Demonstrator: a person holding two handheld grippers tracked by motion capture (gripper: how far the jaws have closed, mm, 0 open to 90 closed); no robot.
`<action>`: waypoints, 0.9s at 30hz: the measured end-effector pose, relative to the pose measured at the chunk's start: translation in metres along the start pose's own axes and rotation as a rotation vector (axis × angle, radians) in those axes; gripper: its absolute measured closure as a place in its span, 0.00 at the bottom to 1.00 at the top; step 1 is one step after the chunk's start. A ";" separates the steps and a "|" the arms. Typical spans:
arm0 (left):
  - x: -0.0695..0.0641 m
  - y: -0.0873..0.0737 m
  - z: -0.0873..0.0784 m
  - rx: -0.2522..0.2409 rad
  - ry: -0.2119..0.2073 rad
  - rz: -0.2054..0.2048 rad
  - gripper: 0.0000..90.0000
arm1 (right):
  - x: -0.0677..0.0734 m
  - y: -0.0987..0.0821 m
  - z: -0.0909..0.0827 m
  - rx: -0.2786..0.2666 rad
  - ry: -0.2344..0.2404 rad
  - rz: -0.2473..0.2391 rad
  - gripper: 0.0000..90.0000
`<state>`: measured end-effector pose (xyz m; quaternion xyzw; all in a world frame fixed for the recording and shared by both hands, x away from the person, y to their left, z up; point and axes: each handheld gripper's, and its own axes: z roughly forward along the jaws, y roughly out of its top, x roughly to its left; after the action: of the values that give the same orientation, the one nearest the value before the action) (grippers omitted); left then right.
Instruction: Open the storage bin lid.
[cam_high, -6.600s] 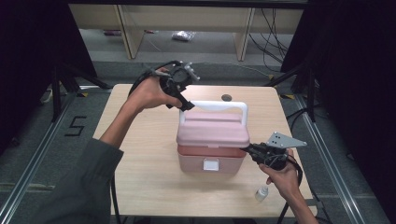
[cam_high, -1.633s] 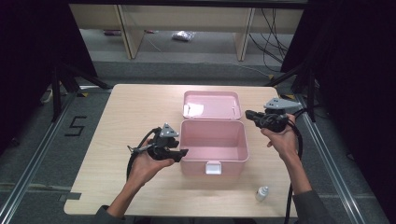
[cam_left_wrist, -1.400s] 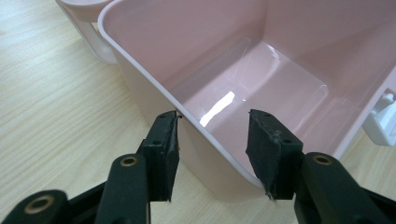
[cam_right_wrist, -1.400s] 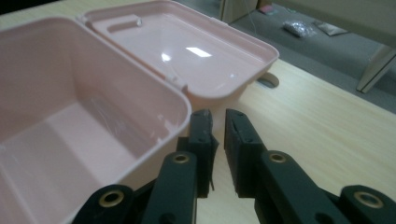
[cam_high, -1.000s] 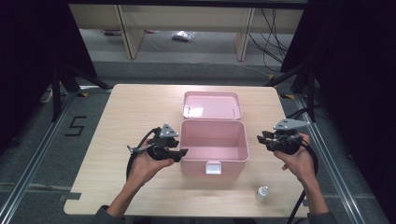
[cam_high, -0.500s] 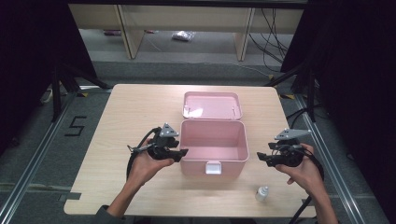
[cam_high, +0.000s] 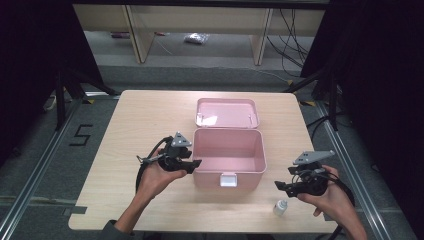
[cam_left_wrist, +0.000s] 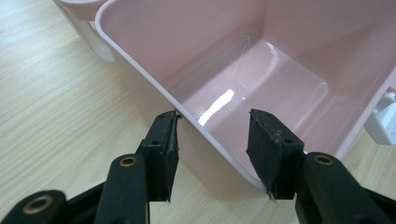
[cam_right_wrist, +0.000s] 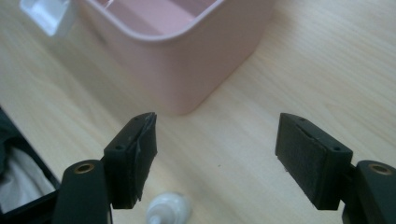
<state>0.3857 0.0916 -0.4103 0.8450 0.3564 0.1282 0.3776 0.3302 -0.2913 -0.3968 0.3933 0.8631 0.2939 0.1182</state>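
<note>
The left tool (cam_left_wrist: 212, 154) straddles the rigid pink plastic box's (cam_high: 227, 150) left wall, pads apart. The right tool (cam_right_wrist: 215, 158), just opening and empty, hangs over the small, light white dropper bottle (cam_high: 280, 207); grip its body.

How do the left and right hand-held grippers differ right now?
The left hand-held gripper straddles the open pink box's wall, jaws partly apart; the right hand-held gripper is off the box, above the table near the small white bottle. Its jaws have just been opening, wide, nothing between them. Both are black.
</note>
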 end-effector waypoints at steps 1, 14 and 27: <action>0.000 0.000 0.000 0.000 0.000 0.000 0.58 | 0.002 -0.001 0.000 0.004 0.002 0.003 0.34; 0.000 0.000 0.000 0.001 0.002 0.005 0.58 | 0.013 -0.013 0.002 0.115 0.013 -0.064 0.31; -0.001 0.000 0.000 0.001 0.011 0.006 0.58 | 0.021 -0.023 0.009 0.221 0.013 -0.119 0.32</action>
<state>0.3848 0.0910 -0.4102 0.8455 0.3560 0.1336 0.3749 0.3059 -0.2834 -0.4177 0.3501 0.9128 0.1921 0.0859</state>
